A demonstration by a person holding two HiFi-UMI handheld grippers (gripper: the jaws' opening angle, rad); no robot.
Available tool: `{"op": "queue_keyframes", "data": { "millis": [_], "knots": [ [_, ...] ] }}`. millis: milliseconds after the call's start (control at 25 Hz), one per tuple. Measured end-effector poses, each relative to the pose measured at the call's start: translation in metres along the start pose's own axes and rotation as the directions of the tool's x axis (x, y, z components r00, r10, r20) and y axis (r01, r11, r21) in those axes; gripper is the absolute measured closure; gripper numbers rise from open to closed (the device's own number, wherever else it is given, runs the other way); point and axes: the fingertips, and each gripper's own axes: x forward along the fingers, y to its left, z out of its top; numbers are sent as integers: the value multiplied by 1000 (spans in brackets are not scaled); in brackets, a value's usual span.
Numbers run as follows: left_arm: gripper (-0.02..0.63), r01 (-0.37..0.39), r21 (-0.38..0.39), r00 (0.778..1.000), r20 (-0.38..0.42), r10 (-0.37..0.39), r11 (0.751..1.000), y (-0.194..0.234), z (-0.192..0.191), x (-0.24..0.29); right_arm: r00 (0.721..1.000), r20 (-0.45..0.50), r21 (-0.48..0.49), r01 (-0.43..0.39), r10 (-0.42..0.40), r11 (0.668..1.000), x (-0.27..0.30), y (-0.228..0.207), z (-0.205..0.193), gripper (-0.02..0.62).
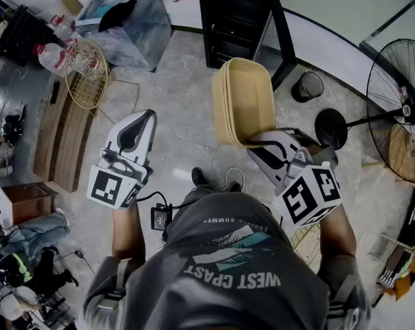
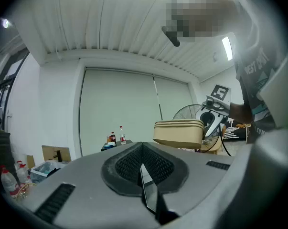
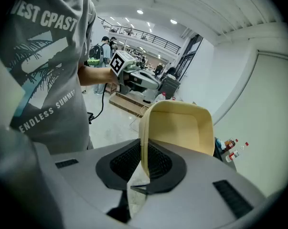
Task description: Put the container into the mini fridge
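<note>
Tan plastic container [image 1: 247, 102], rounded-rectangular, is up in the air and turned on edge. It sits just short of the black cabinet [image 1: 238, 19], on the person's [image 1: 221, 273] side, clear of it. Several parallel rim lines run along its one long side; whether that is a lid or nested pieces I cannot tell.

Right gripper [image 3: 142, 146]: angled downward, jaws nearly together, pads clamped on the container's thin rim at the end farthest from the cabinet. The rest of the container sticks out past the jaw tips toward the cabinet.

Left gripper [image 2: 143, 147]: held level, jaws closed pad to pad, nothing between them. It sits farther from the cabinet than the container and off to the cabinet's left, well apart from the container.

The cabinet stands against the wall and looks dark inside. I cannot confirm from here that it is the fridge.

Surroundings, all placed from the cabinet:
- Bin [image 1: 307, 86], small and black, on the floor just to its right.
- Fan [image 1: 400, 108], a pedestal type with a round base, farther right.
- Clear box [image 1: 124, 19], just to its left.
- Wire basket [image 1: 88, 74], farther left, beyond the box.

The person stands facing the cabinet in a grey printed shirt.
</note>
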Motion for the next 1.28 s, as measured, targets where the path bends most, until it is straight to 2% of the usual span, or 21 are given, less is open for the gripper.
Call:
{"op": "queue_keyframes", "data": {
  "millis": [160,280,640,880,1120,1280],
  "knots": [
    [591,75,-12,997,15,-75,997,-1,-8,22,999,-40,53,39,-37,998,0,-3,-9,548],
    [591,109,-9,994,31,-108,994,12,-5,22,997,-56,71,55,-51,996,12,-8,1,548],
    [592,119,-20,993,28,-119,993,70,-19,-3,995,-74,90,80,-73,993,59,-23,37,546],
    [591,142,-26,989,32,-141,989,104,-31,0,992,-77,125,113,-104,986,91,-47,51,546],
    [591,159,-45,987,28,-158,986,114,-39,26,990,-101,123,116,-103,986,107,-74,40,546],
    [591,136,-47,991,19,-135,990,116,-36,42,992,-91,118,95,-85,988,108,-90,28,546]
  ]
}}
